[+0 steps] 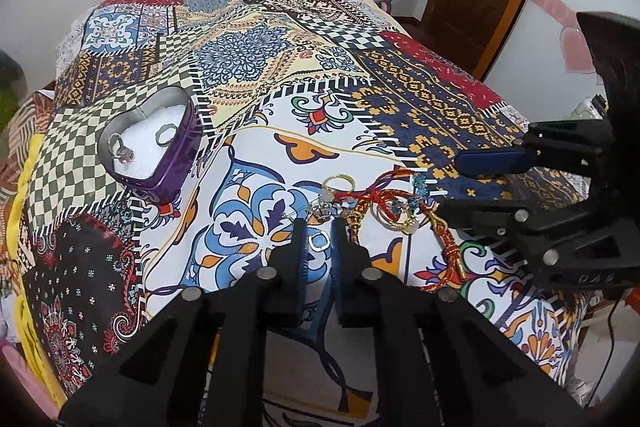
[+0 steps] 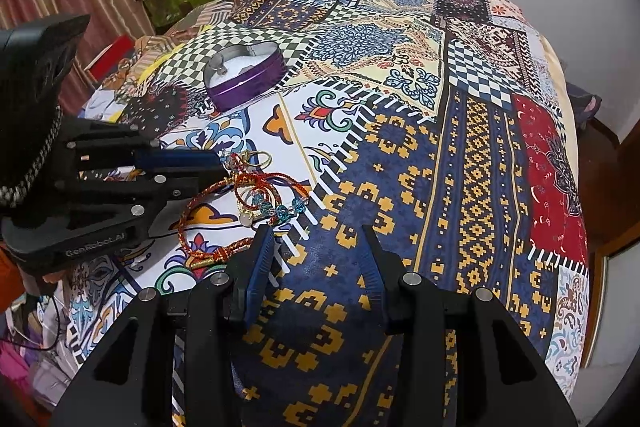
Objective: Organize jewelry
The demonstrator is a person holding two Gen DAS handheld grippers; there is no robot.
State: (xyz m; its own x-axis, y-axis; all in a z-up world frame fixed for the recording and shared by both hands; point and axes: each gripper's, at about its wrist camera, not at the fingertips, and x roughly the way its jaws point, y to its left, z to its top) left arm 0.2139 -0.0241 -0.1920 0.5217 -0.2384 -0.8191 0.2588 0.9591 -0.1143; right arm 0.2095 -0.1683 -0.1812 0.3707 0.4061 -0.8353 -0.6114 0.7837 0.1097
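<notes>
On your far left, the purple heart-shaped tin [image 1: 160, 147] sits open on the checkered patch of the patchwork bedspread [image 1: 256, 59], well apart from the loose jewelry. It has a white lining, and two silver rings lie on it: one with a stone [image 1: 120, 149] toward the left wall, one plain band [image 1: 166, 133] nearer the middle.

Moving right, your left gripper [image 1: 318, 227] hovers low over the white floral patch with its fingers [image 1: 298, 231] parted a little. A small squarish silver ring [image 1: 319, 242] lies on the cloth in the gap between them; from the left wrist view you cannot tell whether either finger touches it, and they have not clamped on it. Just beyond the tips lies another small silver piece [image 1: 320, 211], and past that a gold ring [image 1: 338, 181].

Further right is the tangle: a red cord bracelet [image 2: 240, 187] with a gold clasp, looped over gold rings [image 2: 250, 205] and a string of teal beads [image 2: 280, 209], all touching or overlapping.

Rightmost, your right gripper [image 2: 318, 231] hangs over the navy and yellow patch, fingers [image 2: 262, 247] spread wide and holding nothing, the left one just beside the teal beads and the end of the cord.
</notes>
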